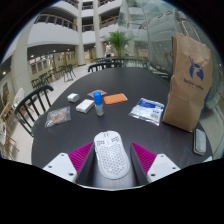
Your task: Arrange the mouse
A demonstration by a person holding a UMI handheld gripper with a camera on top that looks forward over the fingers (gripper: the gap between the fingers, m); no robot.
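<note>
I have the hand-held gripper (111,160) low over the dark round tabletop (150,135). The white perforated-shell computer mouse (111,155) lies between the two magenta finger pads (81,156). The fingers stand apart, one on each side of the mouse; I cannot tell whether the pads touch its sides, and the mouse appears to rest on the tabletop.

Just beyond the mouse, ahead of the fingers: a small blue-capped bottle (98,102), upright. Left of it, a small white-and-blue flat box (84,104). Right of the bottle, an orange flat rectangular pad (115,98). Further left, a clear plastic bag with dark contents (58,117), lying flat. Ahead and right, a clear plastic packet with blue print (147,110), also flat. Far right, a tall brown paper bag with a blue logo (188,82), upright. A dark flat device (200,141) lies at the right near the tabletop edge.

Black chairs (35,100) ring the far side. Nothing lies between fingers and mouse.
</note>
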